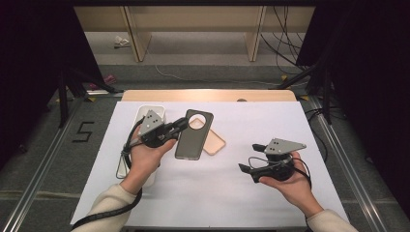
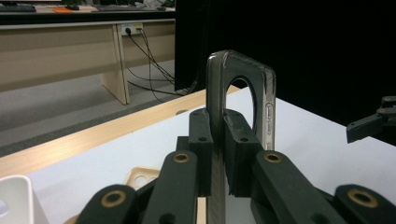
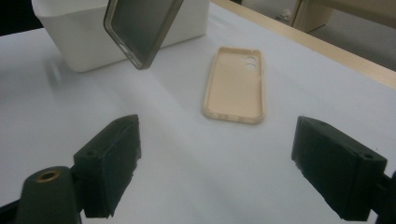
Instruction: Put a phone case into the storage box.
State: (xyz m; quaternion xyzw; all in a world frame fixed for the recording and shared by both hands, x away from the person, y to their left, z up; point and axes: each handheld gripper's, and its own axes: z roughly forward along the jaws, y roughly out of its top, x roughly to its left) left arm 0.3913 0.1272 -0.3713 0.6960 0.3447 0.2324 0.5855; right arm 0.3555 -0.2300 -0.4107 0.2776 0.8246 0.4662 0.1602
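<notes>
- A dark, smoky translucent phone case [image 1: 194, 135] with a large round camera cut-out is held above the tabletop [image 1: 227, 193], its edge clamped between the narrowly set jaws of the left tool [image 1: 181, 124].
- The left tool is carried level, pointed toward the middle of the tabletop.
- The right tool [image 1: 252, 158] is held apart at the right, its jaws spread wide with nothing between them.
- A beige phone case [image 3: 236, 85] is seen lying open side up, partly under the dark one.
- A white bin [image 3: 84, 28] is placed at the left.
</notes>
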